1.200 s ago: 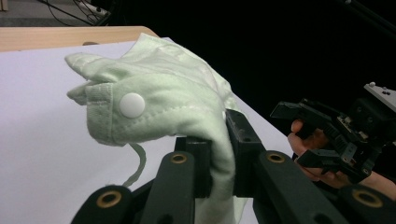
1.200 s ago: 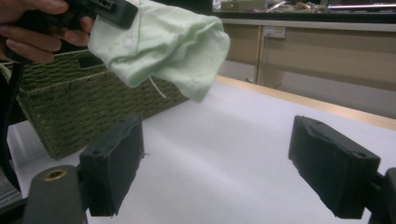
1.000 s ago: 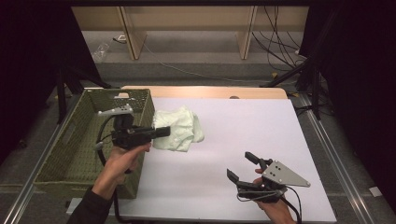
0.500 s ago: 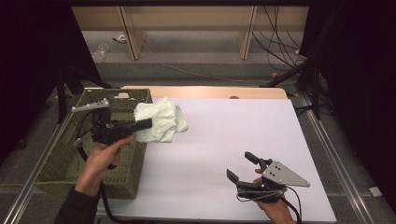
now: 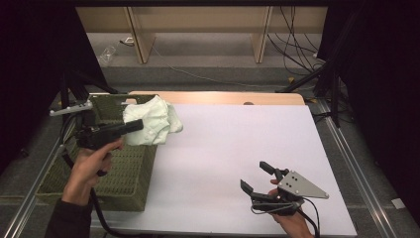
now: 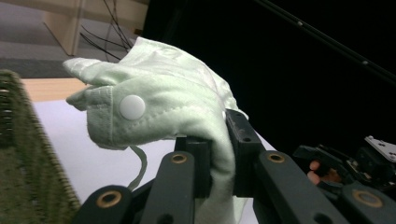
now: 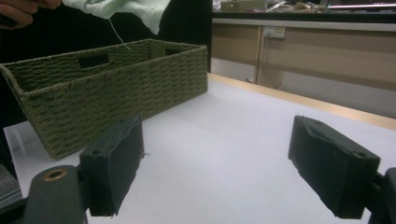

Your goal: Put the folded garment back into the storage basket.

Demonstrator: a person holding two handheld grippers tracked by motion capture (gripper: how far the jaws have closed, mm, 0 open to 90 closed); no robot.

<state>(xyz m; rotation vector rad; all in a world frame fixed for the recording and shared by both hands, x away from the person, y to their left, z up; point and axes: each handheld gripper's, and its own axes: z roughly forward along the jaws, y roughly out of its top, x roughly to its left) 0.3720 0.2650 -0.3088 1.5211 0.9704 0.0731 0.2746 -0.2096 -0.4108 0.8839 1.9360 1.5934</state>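
From above, the left gripper [image 5: 132,126] holds a pale green crumpled cloth [image 5: 151,121] in the air over the far right edge of a rectangular olive-green woven basket [image 5: 124,173], which stands at nine o'clock on the white table [image 5: 237,144]. The left gripper view adds what the overhead cannot: the two black jaws are pinched together on a fold of the cloth [image 6: 163,102], which bears a white snap button [image 6: 132,106] and a thin dangling thread. The right gripper [image 5: 260,177] rests at five o'clock on the table, its jaws spread wide with bare tabletop between them. Its own view shows the basket [image 7: 112,88] side-on, with handle cut-outs, and the cloth's lower edge [image 7: 135,9] hanging above it, cut off by the top of the picture. The basket's inside is too dark to make out. Since half a second ago, the left gripper and cloth have shifted slightly farther left over the basket; the right gripper has not moved.
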